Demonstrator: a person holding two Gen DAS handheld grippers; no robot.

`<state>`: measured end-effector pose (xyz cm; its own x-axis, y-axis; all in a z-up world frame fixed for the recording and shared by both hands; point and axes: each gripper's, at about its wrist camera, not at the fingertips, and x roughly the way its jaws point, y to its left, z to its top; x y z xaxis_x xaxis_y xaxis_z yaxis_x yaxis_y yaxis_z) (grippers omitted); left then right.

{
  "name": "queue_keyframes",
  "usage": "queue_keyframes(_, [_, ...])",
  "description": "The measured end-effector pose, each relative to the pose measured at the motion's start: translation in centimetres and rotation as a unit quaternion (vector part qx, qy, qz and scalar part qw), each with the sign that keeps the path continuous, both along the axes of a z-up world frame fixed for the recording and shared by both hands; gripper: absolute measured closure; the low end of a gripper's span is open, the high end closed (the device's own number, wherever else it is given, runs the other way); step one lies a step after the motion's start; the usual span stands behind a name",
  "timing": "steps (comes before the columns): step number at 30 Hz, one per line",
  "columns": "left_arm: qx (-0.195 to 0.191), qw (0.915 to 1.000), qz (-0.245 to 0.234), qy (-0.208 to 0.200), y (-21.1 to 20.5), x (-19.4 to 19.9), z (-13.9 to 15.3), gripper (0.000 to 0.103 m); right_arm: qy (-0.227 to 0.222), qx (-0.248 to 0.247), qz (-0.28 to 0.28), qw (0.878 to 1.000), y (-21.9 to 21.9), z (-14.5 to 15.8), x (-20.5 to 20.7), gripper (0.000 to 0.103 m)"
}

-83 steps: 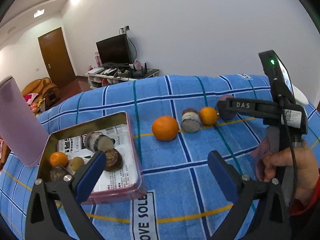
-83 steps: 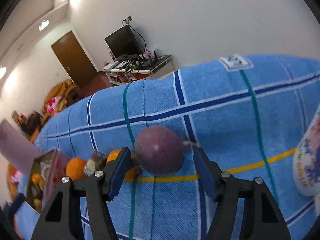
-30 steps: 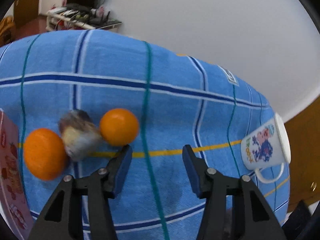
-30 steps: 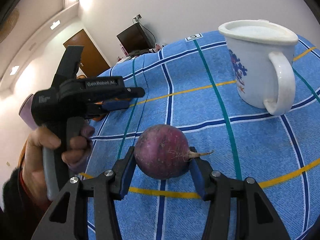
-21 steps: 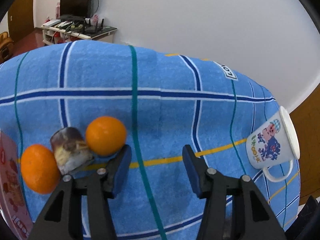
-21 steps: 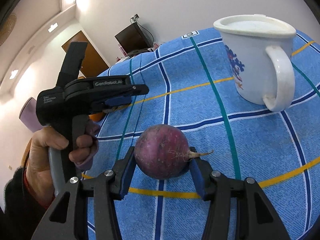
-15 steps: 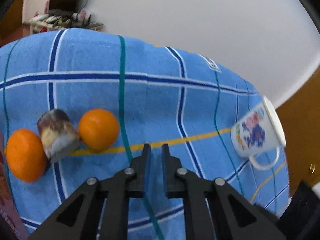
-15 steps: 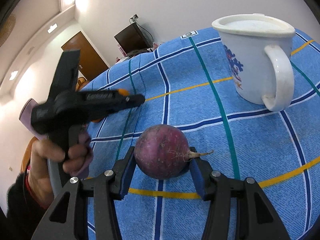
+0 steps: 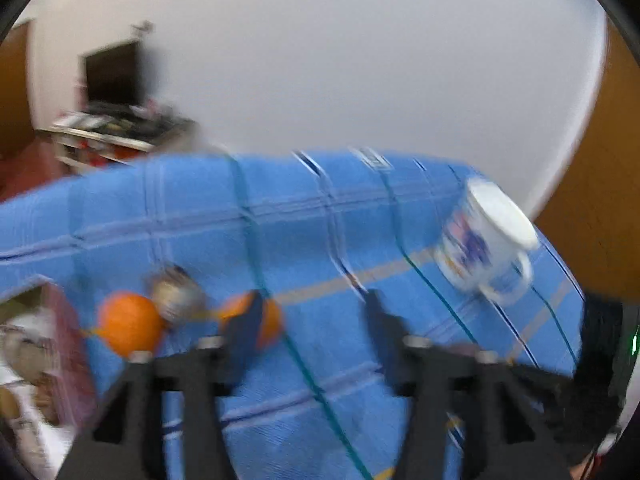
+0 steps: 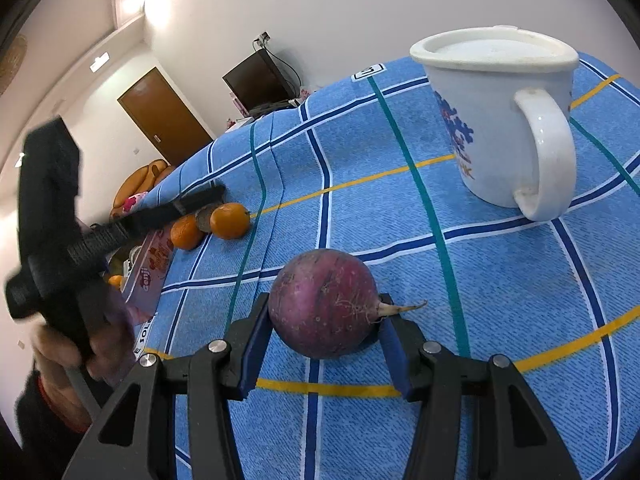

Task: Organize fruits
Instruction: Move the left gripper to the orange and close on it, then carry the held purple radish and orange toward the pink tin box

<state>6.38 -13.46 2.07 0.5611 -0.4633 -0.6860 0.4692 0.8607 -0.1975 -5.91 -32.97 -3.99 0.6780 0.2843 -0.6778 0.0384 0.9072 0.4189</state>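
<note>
A round purple fruit [image 10: 320, 296] with a thin tail sits between the blue pads of my right gripper [image 10: 323, 314], which is shut on it just above the blue checked cloth. My left gripper [image 9: 312, 320] shows blurred, and its jaws are opening with nothing between them. A small orange [image 9: 274, 322] is partly hidden behind its left finger. Beside that lie a brownish lump [image 9: 176, 292] and a bigger orange [image 9: 128, 328]. In the right wrist view a hand holds the left gripper [image 10: 208, 196] over the two oranges [image 10: 230, 220].
An open tin box [image 9: 60, 320] with several fruits in it lies at the left, seen also as the box [image 10: 152, 272] in the right wrist view. A white printed mug [image 10: 500, 128] stands at the right, the same mug [image 9: 484, 248] near the cloth's edge.
My left gripper snapped shut on nothing, then opened again while rising and rolling; its view is now blurred. The right gripper kept still with the purple fruit.
</note>
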Motion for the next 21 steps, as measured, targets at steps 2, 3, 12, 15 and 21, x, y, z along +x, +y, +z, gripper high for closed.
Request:
queue_keyframes(2, [0.008, 0.9999, 0.013, 0.000, 0.3, 0.6, 0.5, 0.038, 0.000, 0.000, 0.001, 1.000, 0.0, 0.0, 0.1, 0.050])
queue_keyframes(3, [0.016, 0.9998, 0.011, 0.003, 0.1, 0.8, 0.4, 0.038, 0.000, -0.001, 0.001, 1.000, 0.1, 0.0, 0.1, 0.050])
queue_keyframes(12, [0.085, 0.9945, 0.021, 0.057, -1.8, 3.0, -3.9, 0.046, 0.001, 0.005, -0.002, 1.000, -0.1, -0.1, 0.1, 0.050])
queue_keyframes(15, [0.078, 0.9945, 0.022, 0.065, -1.3, 2.3, -4.5, 0.046, 0.001, 0.002, 0.000, 1.000, 0.1, 0.0, 0.1, 0.050])
queue_keyframes(21, [0.087, 0.9947, 0.027, 0.047, -1.8, 1.4, -5.6, 0.054, 0.000, 0.000, -0.001, 1.000, 0.2, -0.1, 0.2, 0.050])
